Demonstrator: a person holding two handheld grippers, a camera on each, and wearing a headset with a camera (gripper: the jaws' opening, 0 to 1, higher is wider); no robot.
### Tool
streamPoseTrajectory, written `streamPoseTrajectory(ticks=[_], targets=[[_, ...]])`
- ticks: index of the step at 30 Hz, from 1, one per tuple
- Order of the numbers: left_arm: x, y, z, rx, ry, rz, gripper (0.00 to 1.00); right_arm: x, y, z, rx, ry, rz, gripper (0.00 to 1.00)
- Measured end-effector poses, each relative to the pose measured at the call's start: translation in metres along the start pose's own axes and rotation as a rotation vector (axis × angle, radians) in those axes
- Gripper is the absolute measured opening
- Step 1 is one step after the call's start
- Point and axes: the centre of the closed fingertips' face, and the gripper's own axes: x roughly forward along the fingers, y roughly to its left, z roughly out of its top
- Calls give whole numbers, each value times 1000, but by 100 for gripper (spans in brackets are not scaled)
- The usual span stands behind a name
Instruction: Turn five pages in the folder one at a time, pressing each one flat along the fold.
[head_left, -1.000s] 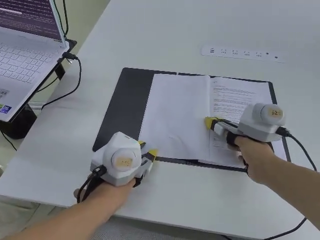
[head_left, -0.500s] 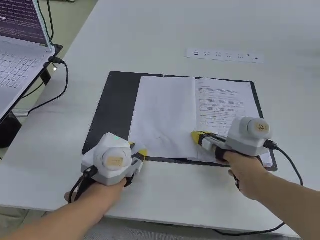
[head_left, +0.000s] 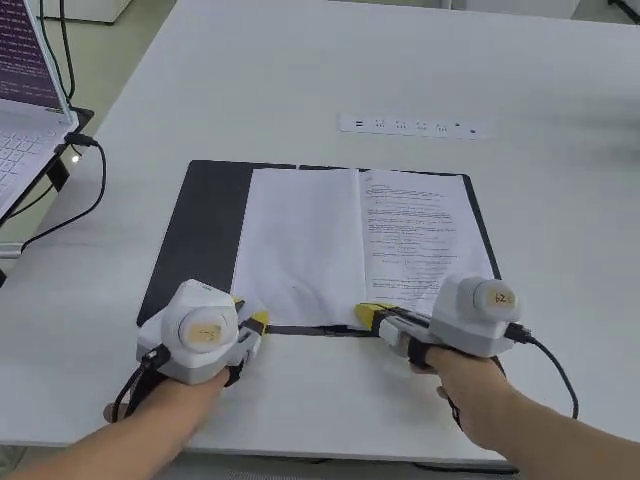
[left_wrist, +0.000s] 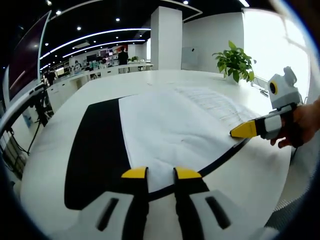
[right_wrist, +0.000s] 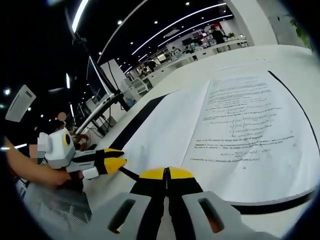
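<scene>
The black folder (head_left: 195, 235) lies open on the white table. A blank white page (head_left: 300, 245) lies on its left and a printed page (head_left: 420, 235) on its right, both flat. My right gripper (head_left: 368, 315) is shut, its yellow tips resting at the near end of the fold (right_wrist: 200, 115) by the folder's front edge. My left gripper (head_left: 255, 322) sits at the near edge of the blank page (left_wrist: 170, 125), jaws slightly apart with nothing between them. The right gripper (left_wrist: 245, 130) shows in the left gripper view and the left gripper (right_wrist: 112, 161) in the right gripper view.
A laptop (head_left: 20, 100) stands at the far left with a black cable (head_left: 90, 190) trailing over the table. A white power strip (head_left: 415, 126) lies beyond the folder. The table's front edge runs just behind both hands.
The right gripper has slid down the fold from mid-page to the folder's near edge. The left gripper keeps its place at the near left; the head camera has shifted.
</scene>
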Motion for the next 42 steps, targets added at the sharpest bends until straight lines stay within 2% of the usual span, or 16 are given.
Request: streamPoseTrajectory(ticks=[7,12,13,16,18,19,20,22,24,27,29,30,33,38,40,42], targets=[[0,1,-1,-9,8,3,18,-8,9,-11,38,31,16,0],[1,7,1,-45,30,21,12,-19,28,-11,37,45,49,0],[0,8,2,-75,36,23,11,-22,32,-9,46,39,57,0],[1,9,2,-90,52,14,10,-33,43,0,45,23,69,0],[1,7,3,-124,64,-3,12,-42,51,7,38,16,69,0],[0,4,4,-156,70,-13,14,-48,54,14,19,-7,55,0],[0,4,4,-164,80,-11,17,-53,54,16,18,-3,40,0],[-4,1,3,-191,121,-10,23,-66,57,25,20,-19,26,0],[-8,-3,6,-207,129,-21,29,-81,57,32,6,-27,11,0],[-22,-10,18,-240,126,-46,33,-100,54,45,-38,-47,-35,0],[-33,-13,28,-263,118,-56,35,-117,52,60,-60,-89,-65,2],[-43,-17,38,-278,96,-65,36,-126,51,67,-58,-104,-78,6],[-62,-19,55,-299,60,-71,40,-147,44,80,-60,-134,-117,21],[-99,-19,81,-300,-19,-47,57,-174,32,93,-88,-166,-171,38],[-109,-20,85,-270,-24,-32,65,-183,24,94,-72,-181,-203,44],[-120,-20,88,-219,-34,-18,67,-191,17,94,-57,-193,-241,53]])
